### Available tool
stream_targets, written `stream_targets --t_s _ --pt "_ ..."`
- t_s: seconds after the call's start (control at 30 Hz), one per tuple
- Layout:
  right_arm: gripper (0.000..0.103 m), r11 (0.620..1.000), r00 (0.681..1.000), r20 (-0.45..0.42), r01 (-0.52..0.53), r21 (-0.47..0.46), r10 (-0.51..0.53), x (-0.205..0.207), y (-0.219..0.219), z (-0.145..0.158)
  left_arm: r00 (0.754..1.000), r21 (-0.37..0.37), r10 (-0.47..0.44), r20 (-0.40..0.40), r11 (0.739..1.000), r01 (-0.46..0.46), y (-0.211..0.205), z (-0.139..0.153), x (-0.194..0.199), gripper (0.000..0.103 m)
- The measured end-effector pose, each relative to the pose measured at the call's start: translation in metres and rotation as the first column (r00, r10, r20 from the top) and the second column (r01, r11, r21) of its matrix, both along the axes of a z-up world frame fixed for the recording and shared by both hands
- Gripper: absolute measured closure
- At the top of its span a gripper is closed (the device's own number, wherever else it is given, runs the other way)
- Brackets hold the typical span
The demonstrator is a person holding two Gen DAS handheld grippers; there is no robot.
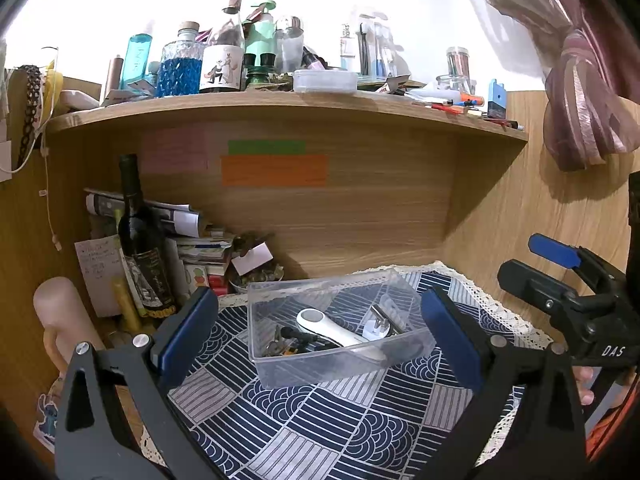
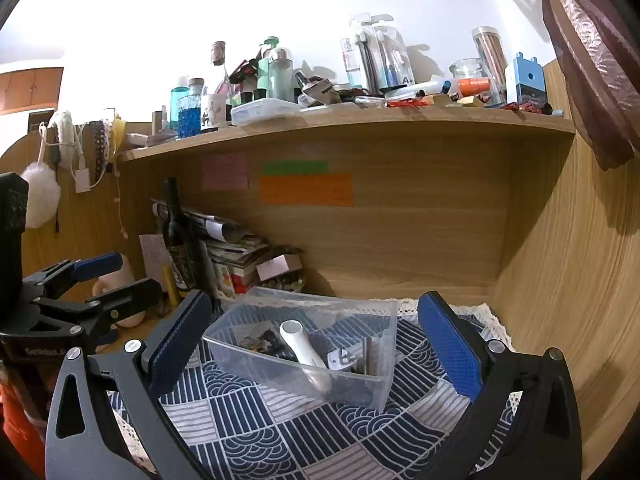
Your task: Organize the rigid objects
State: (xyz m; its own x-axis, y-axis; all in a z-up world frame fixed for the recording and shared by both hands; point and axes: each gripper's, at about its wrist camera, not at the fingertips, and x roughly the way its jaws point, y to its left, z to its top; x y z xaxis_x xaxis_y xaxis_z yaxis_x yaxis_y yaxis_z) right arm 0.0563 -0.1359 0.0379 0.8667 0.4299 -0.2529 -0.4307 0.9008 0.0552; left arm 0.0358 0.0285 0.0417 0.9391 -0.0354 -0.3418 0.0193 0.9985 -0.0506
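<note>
A clear plastic box (image 1: pixel 280 372) stands on a blue-and-white patterned cloth (image 1: pixel 328 432) in a wooden desk nook. In it lie a white handled device (image 1: pixel 332 328), a white plug (image 1: pixel 376 328), a metal clip and small dark parts. My left gripper (image 1: pixel 320 340) is open and empty, its jaws on either side of the box, a little short of it. My right gripper (image 2: pixel 316 348) is open and empty, also facing the box (image 2: pixel 280 376), with the white device (image 2: pixel 300 344) inside. Each gripper shows at the edge of the other's view, the right one (image 1: pixel 560 276) and the left one (image 2: pixel 96 280).
A dark wine bottle (image 1: pixel 140 240), stacked papers (image 1: pixel 192 240) and a pink mug (image 1: pixel 60 312) crowd the left of the nook. The shelf (image 1: pixel 280 108) above carries many bottles and jars. Wooden walls close the back and right. A curtain (image 1: pixel 580 60) hangs at upper right.
</note>
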Motion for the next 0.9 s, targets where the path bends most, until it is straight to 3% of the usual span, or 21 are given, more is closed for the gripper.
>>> stream_targets --t_s 0.9 --pt "0.000 1.000 1.000 -0.010 -0.013 -0.003 0.013 0.0019 0.0041 -0.0025 1.000 -0.024 -0.028 -0.001 0.999 0.028 -0.0020 -0.0021 0.0002 0.000"
